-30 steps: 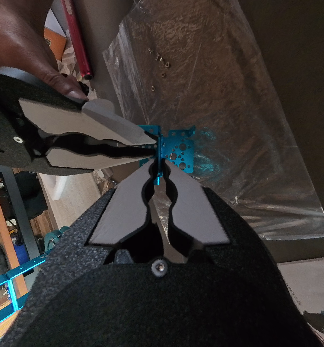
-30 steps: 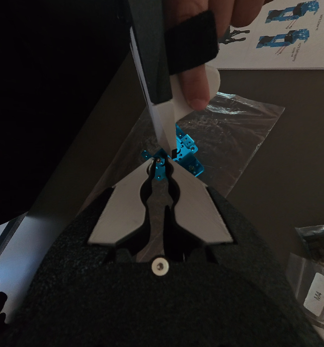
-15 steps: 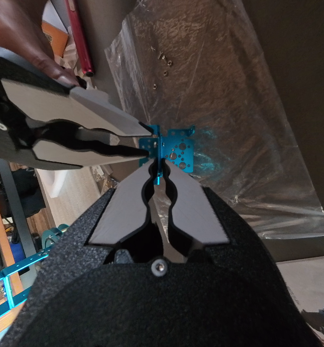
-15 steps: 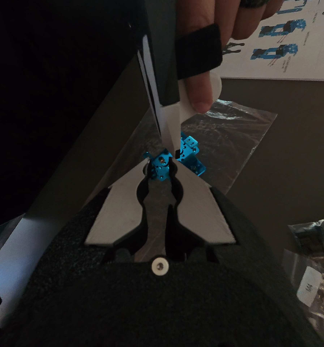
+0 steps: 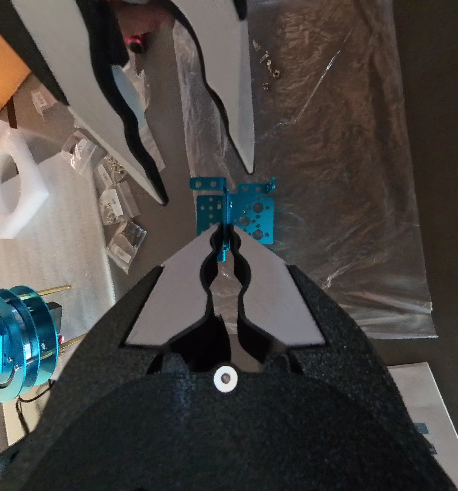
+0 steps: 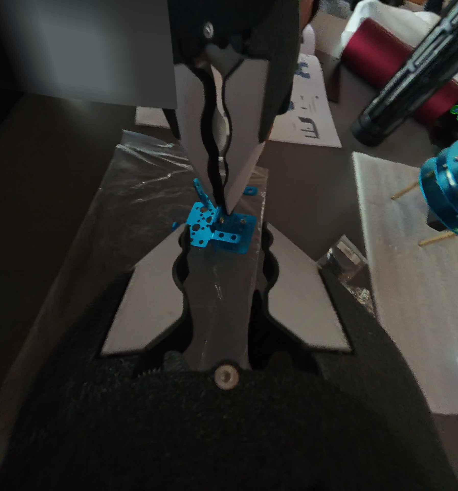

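Note:
My left gripper [image 5: 225, 227] is shut on the upright rib of a blue perforated metal bracket assembly [image 5: 254, 212] and holds it over a clear plastic bag [image 5: 342, 159]. The right wrist view shows the same bracket [image 6: 204, 228] with two brass screws in its plate, pinched from above by the left gripper's fingertips [image 6: 230, 204]. My right gripper [image 6: 223, 233] is open, its fingers on either side of the bracket without touching it. In the left wrist view the right gripper [image 5: 206, 186] hangs open just above the bracket.
Small screws and nuts [image 5: 269, 69] lie inside the clear bag. Small labelled parts bags [image 5: 113, 202] and white foam [image 5: 12, 196] lie at the left. A blue round assembly with brass standoffs [image 5: 12, 342] stands nearby, also in the right wrist view [image 6: 451, 194]. A printed sheet [image 6: 307, 106] lies behind. The grippers are tip to tip, or close to it.
My right gripper opened, let go of the bracket and drew back, swinging round to a new side. My left gripper kept its grip on the bracket.

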Motion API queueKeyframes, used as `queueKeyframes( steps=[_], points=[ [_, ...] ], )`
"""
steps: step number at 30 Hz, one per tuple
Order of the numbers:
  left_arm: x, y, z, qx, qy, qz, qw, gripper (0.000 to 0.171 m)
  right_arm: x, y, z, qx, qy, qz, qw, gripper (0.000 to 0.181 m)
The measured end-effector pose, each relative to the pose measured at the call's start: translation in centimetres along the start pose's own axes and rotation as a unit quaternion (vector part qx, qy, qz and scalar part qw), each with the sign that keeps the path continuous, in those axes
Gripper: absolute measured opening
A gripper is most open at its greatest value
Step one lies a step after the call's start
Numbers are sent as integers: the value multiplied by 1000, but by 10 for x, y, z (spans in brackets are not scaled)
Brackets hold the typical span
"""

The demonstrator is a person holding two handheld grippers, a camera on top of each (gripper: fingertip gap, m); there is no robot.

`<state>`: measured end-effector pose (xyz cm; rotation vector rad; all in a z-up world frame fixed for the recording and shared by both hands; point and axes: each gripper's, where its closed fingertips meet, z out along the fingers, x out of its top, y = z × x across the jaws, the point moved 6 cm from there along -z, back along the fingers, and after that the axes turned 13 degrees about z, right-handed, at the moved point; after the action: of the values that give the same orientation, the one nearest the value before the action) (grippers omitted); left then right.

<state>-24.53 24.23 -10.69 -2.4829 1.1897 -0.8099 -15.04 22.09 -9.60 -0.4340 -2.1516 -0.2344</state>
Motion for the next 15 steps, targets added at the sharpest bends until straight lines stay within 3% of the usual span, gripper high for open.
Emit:
queueKeyframes(
  steps=[5, 15],
  points=[
    [2, -1, 1, 3, 1, -7, 1000, 4, 5, -2, -1, -15, 36, 8, 999, 37],
    [2, -4, 2, 4, 1, -27, 1000, 3, 0, -7, 12, -42, -18, -18, 999, 27]
  ],
)
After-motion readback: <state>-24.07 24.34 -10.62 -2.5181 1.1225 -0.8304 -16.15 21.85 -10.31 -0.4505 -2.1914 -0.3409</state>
